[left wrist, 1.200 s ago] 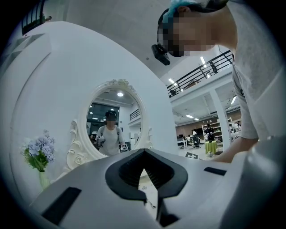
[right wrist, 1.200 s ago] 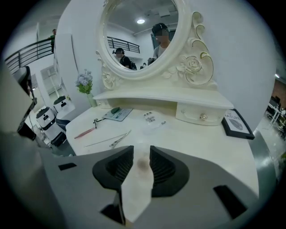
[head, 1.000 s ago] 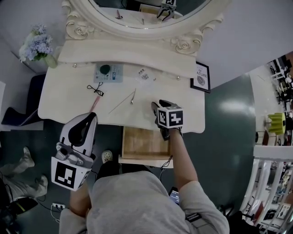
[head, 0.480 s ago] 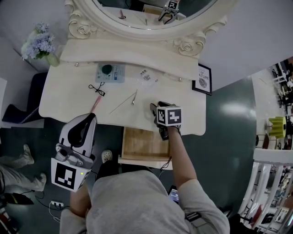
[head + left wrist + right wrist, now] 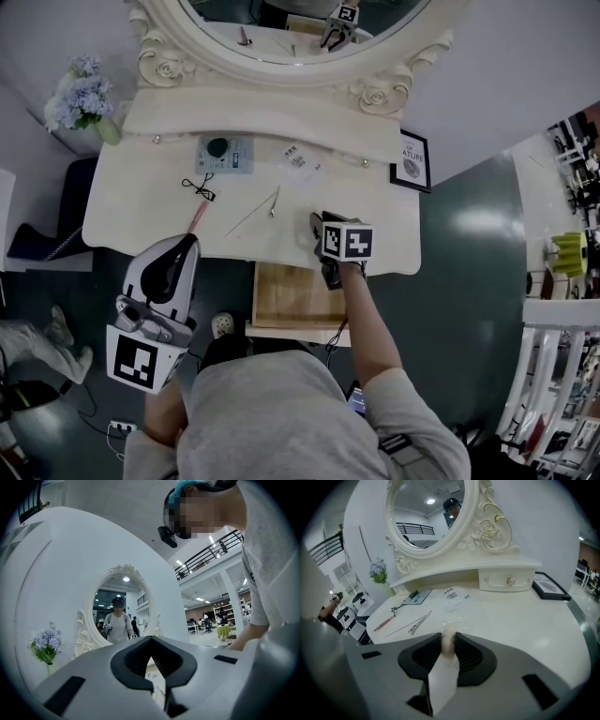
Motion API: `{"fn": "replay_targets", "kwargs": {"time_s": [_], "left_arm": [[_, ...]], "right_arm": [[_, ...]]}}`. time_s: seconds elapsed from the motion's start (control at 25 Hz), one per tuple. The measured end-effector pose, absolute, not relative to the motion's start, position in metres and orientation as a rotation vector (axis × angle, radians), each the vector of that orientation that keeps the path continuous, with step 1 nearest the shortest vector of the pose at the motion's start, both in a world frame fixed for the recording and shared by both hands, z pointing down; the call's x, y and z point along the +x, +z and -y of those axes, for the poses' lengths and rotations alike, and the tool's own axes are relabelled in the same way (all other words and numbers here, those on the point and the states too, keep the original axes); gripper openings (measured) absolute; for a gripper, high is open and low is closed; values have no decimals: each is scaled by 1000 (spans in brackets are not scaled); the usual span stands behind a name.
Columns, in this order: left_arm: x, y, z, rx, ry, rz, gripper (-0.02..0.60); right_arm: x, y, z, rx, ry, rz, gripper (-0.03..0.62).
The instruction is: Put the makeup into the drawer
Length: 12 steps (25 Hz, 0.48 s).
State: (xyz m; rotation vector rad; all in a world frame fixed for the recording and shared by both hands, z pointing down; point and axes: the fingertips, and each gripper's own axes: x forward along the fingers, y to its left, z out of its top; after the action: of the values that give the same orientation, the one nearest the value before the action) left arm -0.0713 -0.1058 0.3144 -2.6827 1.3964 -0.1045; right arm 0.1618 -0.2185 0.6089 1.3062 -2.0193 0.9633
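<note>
Closing on makeup (image 5: pixel 449 645) (right gripper (image 5: pixel 449 635))

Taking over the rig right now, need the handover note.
Left hand-held gripper: shut, empty, off the table's left front.
Right hand-held gripper: jaws have just been closing, now pinching a pale wrapped piece at the table's front edge, by the drawer.
Done: drawer open; nothing seen in it.
Left: drop that piece in, then the compact, clear packet, tweezers, stick, pink pencil, black clip.
</note>
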Motion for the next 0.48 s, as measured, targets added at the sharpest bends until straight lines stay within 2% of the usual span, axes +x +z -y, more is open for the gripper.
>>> {"fn": "replay_targets", "kwargs": {"time_s": [0.48], "left_arm": [[-77, 290, 104, -2667, 36, -1379, 11]], "right_arm": [[148, 564, 196, 1385, 965, 2224, 94]]}}
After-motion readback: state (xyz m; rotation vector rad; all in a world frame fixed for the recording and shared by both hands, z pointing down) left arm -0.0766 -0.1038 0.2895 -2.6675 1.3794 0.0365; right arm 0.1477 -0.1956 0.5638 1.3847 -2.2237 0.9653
